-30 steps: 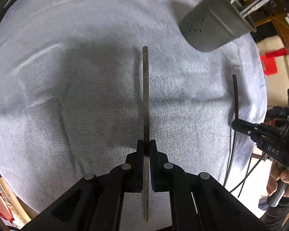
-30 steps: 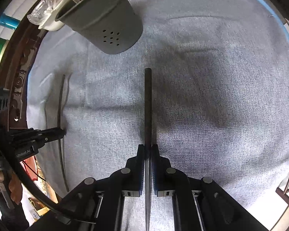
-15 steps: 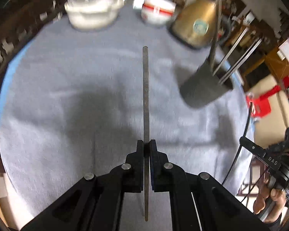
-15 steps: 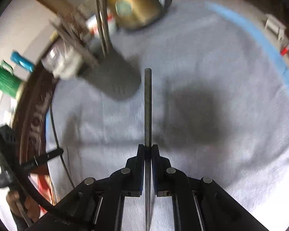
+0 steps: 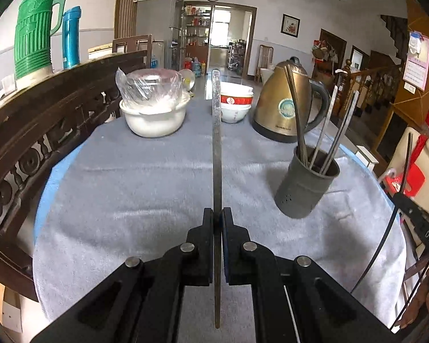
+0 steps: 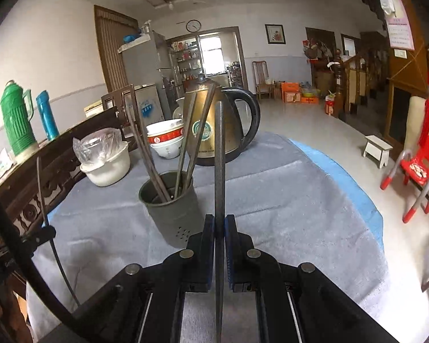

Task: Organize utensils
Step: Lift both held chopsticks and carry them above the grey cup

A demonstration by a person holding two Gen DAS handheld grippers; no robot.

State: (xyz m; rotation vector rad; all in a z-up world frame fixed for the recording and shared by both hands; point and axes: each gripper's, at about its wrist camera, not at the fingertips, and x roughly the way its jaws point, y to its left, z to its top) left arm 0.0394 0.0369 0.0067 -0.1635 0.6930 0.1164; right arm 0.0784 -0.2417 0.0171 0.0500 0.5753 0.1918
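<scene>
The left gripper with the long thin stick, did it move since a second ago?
Yes. The left gripper tipped upward: it looked down at the grey tablecloth before, and now the gold kettle and room beyond show. Its thin metal chopstick stayed clamped.

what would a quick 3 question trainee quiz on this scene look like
1. True or false: the left gripper is shut on a chopstick.
2. Multiple choice: in the left wrist view, the grey utensil holder stands (A) right of the held chopstick, (B) inside the white bowl, (C) on the floor.
3. Fill in: behind the holder on the grey cloth stands a gold-coloured ____ with a black handle.

Key
1. True; the right gripper is likewise shut on its own chopstick.
2. A
3. kettle
</scene>
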